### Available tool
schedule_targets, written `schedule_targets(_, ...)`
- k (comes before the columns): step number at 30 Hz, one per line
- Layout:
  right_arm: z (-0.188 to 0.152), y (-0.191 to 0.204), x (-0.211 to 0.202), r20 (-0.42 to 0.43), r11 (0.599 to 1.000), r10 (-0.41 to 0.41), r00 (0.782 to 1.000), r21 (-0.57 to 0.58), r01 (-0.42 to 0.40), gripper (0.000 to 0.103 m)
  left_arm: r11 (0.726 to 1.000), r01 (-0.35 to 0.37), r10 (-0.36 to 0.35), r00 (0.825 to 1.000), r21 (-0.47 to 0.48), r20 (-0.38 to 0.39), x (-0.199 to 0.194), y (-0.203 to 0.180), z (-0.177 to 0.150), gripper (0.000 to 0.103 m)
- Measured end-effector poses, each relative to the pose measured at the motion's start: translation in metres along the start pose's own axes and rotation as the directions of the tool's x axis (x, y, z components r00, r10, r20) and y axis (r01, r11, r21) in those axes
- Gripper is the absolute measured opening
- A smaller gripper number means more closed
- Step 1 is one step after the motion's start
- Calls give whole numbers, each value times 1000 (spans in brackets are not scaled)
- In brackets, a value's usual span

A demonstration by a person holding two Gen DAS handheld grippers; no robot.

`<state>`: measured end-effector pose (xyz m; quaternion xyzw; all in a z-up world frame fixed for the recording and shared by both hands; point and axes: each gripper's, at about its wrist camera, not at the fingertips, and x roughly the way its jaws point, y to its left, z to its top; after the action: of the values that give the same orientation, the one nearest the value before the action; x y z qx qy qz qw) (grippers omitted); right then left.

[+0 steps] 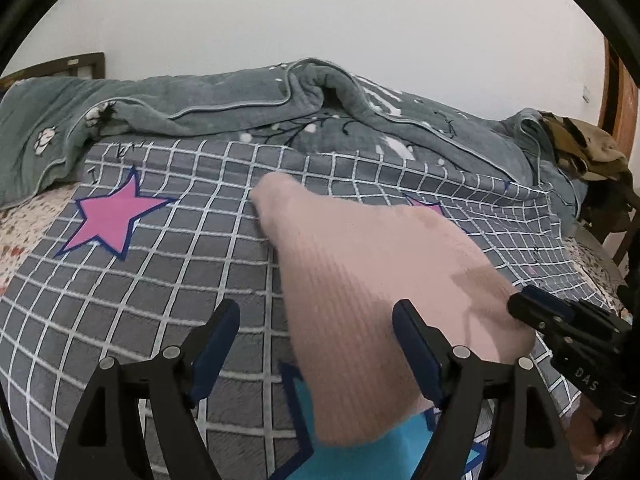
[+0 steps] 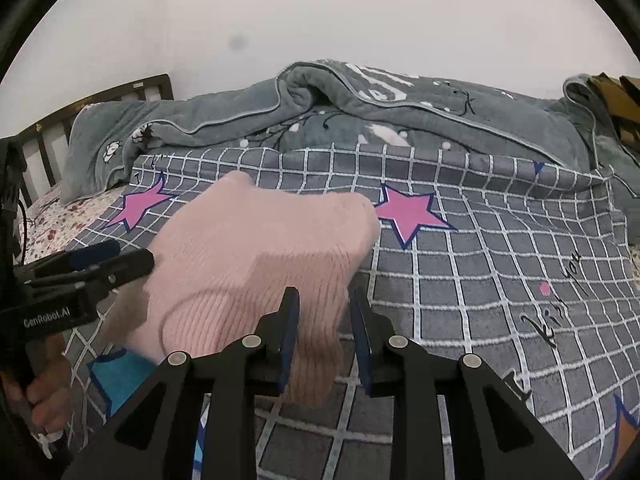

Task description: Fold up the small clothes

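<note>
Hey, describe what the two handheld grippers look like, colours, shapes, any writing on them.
Both are black plastic. The left gripper and right gripper each have two triangular cut-out arms with silver pivot pins and dark blue finger pads. White lettering runs along their sides: "GenRobot.AI" on the left one, "DAS" on the right. A dark cable hangs behind the left one.

Both cameras sit just behind their own jaws and look forward and downward along them, close over the bed.

The left wrist view faces the grey checked blanket (image 1: 168, 280) from the near left, with the pink knitted garment (image 1: 360, 280) filling its middle and the right gripper (image 1: 532, 312) entering at its right edge.

The right wrist view looks from further right, showing the same garment (image 2: 256, 248) left of centre and the left gripper (image 2: 120, 256) at its left edge.

Both share the blanket, the rumpled grey-green quilt (image 1: 224, 108) and the white wall (image 1: 320, 12) behind.
</note>
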<state>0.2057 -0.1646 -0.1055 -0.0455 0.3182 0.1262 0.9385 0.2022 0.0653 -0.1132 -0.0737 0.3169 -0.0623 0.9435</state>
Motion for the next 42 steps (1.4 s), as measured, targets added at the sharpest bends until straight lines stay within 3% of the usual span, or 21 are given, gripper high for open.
schedule_targets(4,-5,-2,-4,-17,1000,-2,1000,10,2,32,1000,-15,15,1000,2,-8,-4,-2,-10,78)
schedule_targets(13,-20,-5,-15,-47,999,-25,999,24,27,35,999,-40,42,998,27,-50,-15,-12,-35,79)
schedule_targets(29,-36,-13,-59,-84,995,-62,995,71,68,37,996,-84,83,995,-26,-52,-65,-8,-41,79)
schedule_targets(30,-36,-12,-64,-86,995,-65,994,69,71,39,996,-84,82,995,-26,-49,-69,-9,-40,79)
schedule_targets(32,-35,-11,-72,-84,995,-68,994,66,73,62,995,-98,98,994,-16,-45,-78,-13,-38,81)
schedule_targets(37,-35,-5,-101,-30,995,-74,997,61,76,79,992,-126,126,992,12,-16,-100,-24,-36,85)
schedule_targets(42,-32,-4,-129,4,993,-91,996,71,90,85,993,-119,119,993,25,12,-127,-35,-33,90)
